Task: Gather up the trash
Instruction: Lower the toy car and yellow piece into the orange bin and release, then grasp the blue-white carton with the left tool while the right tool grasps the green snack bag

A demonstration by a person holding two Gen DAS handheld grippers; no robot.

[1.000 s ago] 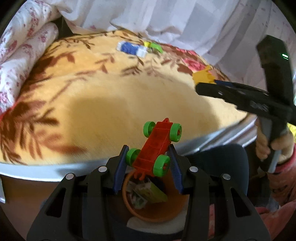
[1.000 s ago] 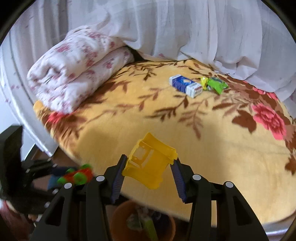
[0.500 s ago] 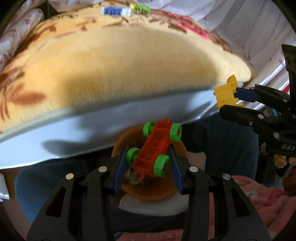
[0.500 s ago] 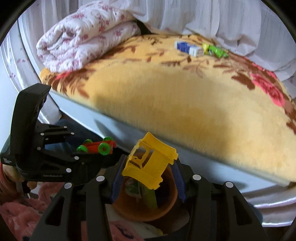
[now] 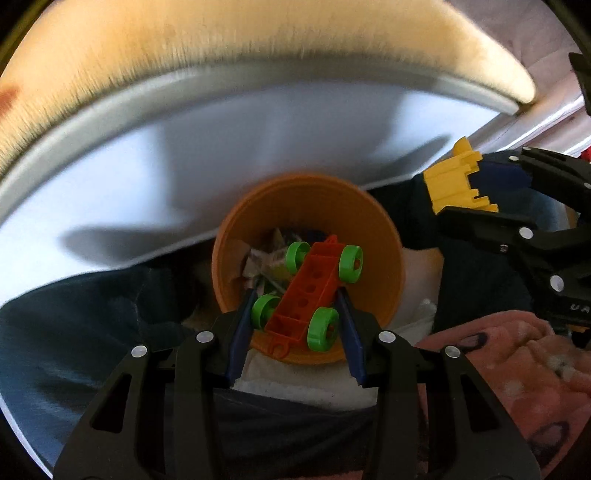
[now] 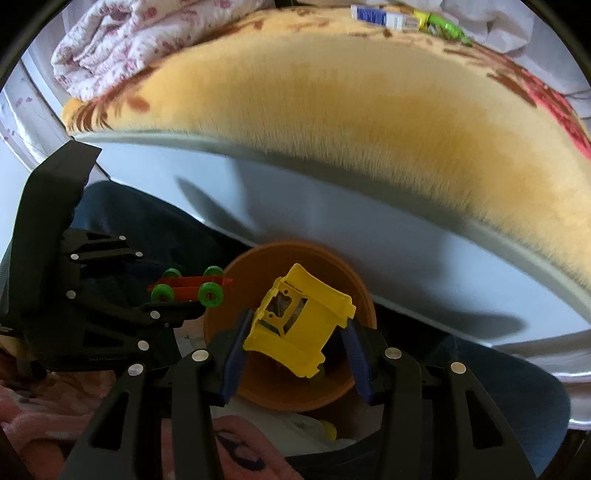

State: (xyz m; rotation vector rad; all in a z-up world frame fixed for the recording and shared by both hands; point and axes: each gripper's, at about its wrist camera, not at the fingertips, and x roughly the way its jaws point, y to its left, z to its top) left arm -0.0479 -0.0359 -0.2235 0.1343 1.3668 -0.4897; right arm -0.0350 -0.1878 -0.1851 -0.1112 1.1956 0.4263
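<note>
left gripper (image 5: 295,317): clamped on the red toy chassis (image 5: 308,295) with green wheels, its blue pads against the wheels on either side; it points steeply down so the toy hangs over the mouth of the orange bin (image 5: 380,266).
right gripper (image 6: 297,334): clamped on the yellow toy cab (image 6: 299,325) across its two side walls, also tipped down over the same bin, likely so a release lets it fall inside.
bin: stands on the floor against the near side of the bed, mouth up, crumpled wrappers already at the bottom; it sits between dark trouser legs (image 5: 92,332) and a pink garment (image 5: 517,369).
why both over one bin: judged as the drop step, each piece held above the opening rather than the rim.
edges: the pale bed frame (image 6: 369,229) and the fringe of the yellow floral blanket (image 6: 369,110) overhang just beyond the far rim of the bin; the rim is close to both pairs of fingers.
open room: tight; the two grippers crowd the mouth side by side, left one just left of the right one, so they could knock each other.
left on the bed: a blue and white carton (image 6: 380,16) and green wrapper (image 6: 443,27) lie far off near the white curtain, a rolled floral quilt (image 6: 122,40) at far left.
</note>
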